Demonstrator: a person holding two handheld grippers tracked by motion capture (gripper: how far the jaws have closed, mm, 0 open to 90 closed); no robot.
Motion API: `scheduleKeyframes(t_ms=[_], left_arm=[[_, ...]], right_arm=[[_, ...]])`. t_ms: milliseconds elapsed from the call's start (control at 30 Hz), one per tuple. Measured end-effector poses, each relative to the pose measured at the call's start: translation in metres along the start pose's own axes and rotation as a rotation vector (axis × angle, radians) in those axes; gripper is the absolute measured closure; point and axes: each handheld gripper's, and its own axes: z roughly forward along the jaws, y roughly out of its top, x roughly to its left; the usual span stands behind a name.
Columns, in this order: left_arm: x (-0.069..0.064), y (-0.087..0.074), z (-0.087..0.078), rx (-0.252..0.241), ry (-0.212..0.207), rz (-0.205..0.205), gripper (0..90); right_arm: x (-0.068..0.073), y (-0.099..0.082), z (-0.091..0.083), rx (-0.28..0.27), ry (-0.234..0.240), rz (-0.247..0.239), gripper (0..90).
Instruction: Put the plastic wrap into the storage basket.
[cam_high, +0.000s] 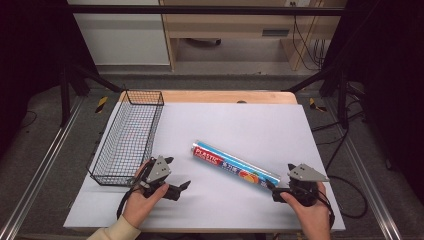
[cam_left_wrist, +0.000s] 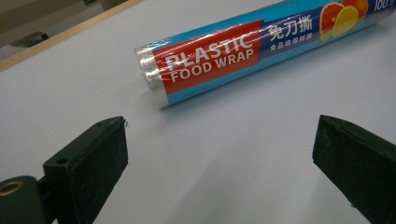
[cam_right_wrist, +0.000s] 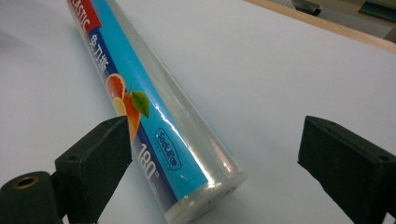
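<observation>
Blue food-wrap roll (cam_high: 235, 167), one basket (cam_high: 128, 137)

The food wrap roll (cam_high: 235, 167) has that shiny, crinkly plastic film look, glare all over it. Basket (cam_high: 128, 136) is thin black wire mesh. White table cover (cam_high: 250, 125) looks smooth and matt, wood edge (cam_high: 230, 96) behind.

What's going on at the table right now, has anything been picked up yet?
Nothing is held yet. A person has a gripper in each hand, both open. The roll of plastic food wrap lies diagonally on the white table cover. The right gripper sits at the roll's near end, its jaws spread on either side of that end. The left gripper points toward the roll's other end, apart from it. The wire basket stands at the left.
</observation>
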Motion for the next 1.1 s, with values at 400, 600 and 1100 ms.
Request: scheduleKeyframes(t_ms=[400, 600, 1100], left_arm=[[0.004, 0.0, -0.002, 0.005, -0.014, 0.004, 3.3], [0.006, -0.001, -0.003, 0.014, -0.01, 0.005, 3.3], [0.007, -0.001, -0.003, 0.026, -0.021, 0.024, 3.5]], right_arm=[[0.013, 0.046, 0.013, 0.13, 0.064, -0.137, 6.4], [0.025, 0.074, 0.034, 0.248, 0.154, -0.263, 6.1], [0.042, 0.074, 0.111, 0.434, 0.314, -0.298, 10.4]])
